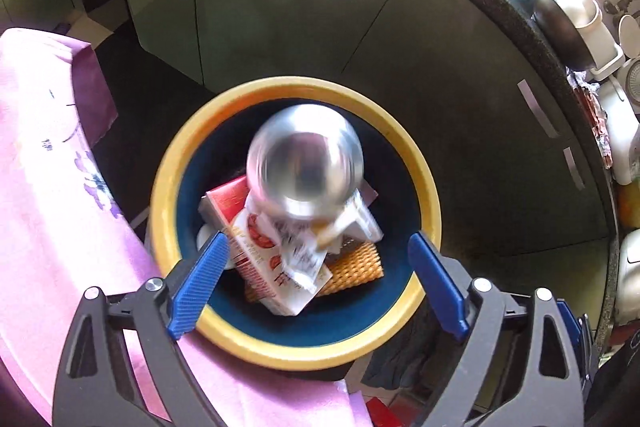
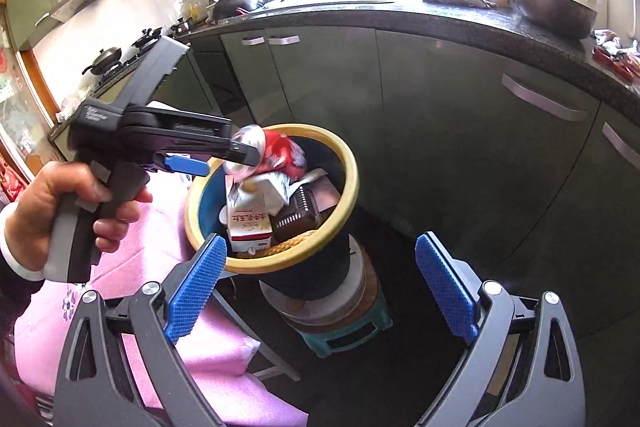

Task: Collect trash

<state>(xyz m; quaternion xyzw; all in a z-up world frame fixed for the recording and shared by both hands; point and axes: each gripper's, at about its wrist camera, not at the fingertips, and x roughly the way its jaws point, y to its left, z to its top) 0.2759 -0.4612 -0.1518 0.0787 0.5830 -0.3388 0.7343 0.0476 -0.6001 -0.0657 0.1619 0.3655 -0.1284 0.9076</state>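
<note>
We hold the left gripper (image 1: 318,259) above the yellow-rimmed bin (image 1: 424,187), fingers wide with nothing in them, and the can (image 1: 306,165) is loose just below them, blurred, over the heaped cartons (image 1: 264,251). It may bounce off that pile and over the rim. Our right gripper (image 2: 320,283) stands open and empty nearby

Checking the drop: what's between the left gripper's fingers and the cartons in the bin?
Left wrist view: a blurred can hangs free between the open left gripper and the cartons.
</note>
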